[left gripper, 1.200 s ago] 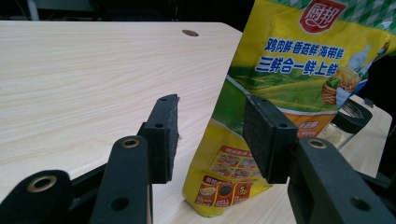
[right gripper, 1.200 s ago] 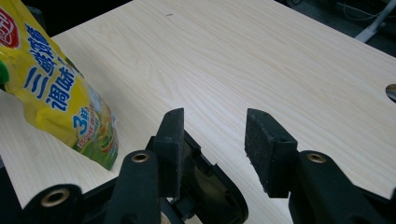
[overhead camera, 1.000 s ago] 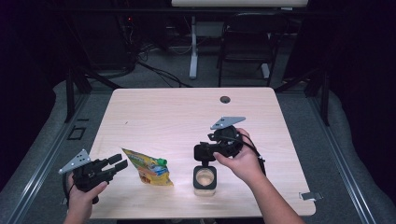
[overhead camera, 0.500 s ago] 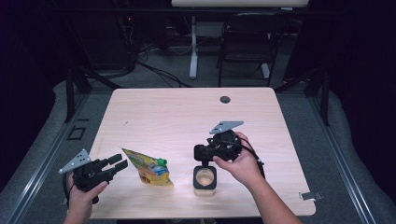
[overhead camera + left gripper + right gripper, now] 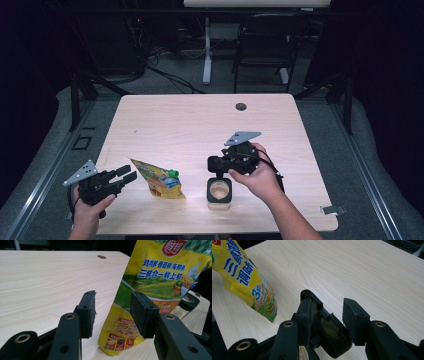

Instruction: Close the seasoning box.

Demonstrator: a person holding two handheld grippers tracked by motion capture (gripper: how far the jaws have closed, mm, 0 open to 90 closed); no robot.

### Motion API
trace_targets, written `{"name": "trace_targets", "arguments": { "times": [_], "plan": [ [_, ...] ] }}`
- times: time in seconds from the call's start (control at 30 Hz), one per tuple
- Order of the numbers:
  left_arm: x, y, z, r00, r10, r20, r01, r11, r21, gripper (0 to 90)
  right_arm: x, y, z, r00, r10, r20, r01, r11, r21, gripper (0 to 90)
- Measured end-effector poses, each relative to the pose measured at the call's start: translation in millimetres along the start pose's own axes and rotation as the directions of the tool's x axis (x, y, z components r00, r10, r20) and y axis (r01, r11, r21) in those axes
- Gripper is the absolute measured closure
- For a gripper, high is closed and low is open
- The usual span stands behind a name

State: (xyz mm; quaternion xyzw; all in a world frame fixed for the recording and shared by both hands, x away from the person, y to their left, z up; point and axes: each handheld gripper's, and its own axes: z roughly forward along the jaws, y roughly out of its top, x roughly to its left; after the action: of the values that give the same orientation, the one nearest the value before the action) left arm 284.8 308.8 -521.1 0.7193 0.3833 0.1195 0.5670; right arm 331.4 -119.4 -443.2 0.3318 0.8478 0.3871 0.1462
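Note:
A yellow spouted pouch with a green cap lies near the table's front edge. My left gripper stands open just left of it; in the left gripper view the pouch rises close beyond the open jaws of that gripper. A small jar of beige contents stands right of the pouch with its black flip lid raised. My right gripper hangs over it. Its jaws have just been closing, and the lid stands between them, with a gap still showing at the right pad.
The pale wooden table has a round cable hole at its far edge. A small grey clip sits at the front right corner. Behind the table stand a dark chair and a white post.
The right gripper has tipped slightly lower over the jar. The left hand, the pouch and the jar are where they were.

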Motion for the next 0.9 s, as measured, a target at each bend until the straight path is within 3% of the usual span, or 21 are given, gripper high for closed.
{"name": "trace_targets", "arguments": {
  "times": [0.63, 0.9],
  "plan": [
    [0.1, 0.1, -0.2, 1.0, -0.003, 0.001, 0.003, 1.0, -0.001, 56.1, 4.1, -1.2, -0.9, 0.9986, -0.046, 0.026, 0.046, 0.999, 0.003, 63.4],
    [0.0, 0.0, 0.1, 1.0, -0.003, 0.002, 0.003, 1.0, -0.001, 56.1, 7.5, -1.8, -2.1, 0.9951, -0.087, 0.047, 0.087, 0.996, 0.011, 64.5]
  ]
}}
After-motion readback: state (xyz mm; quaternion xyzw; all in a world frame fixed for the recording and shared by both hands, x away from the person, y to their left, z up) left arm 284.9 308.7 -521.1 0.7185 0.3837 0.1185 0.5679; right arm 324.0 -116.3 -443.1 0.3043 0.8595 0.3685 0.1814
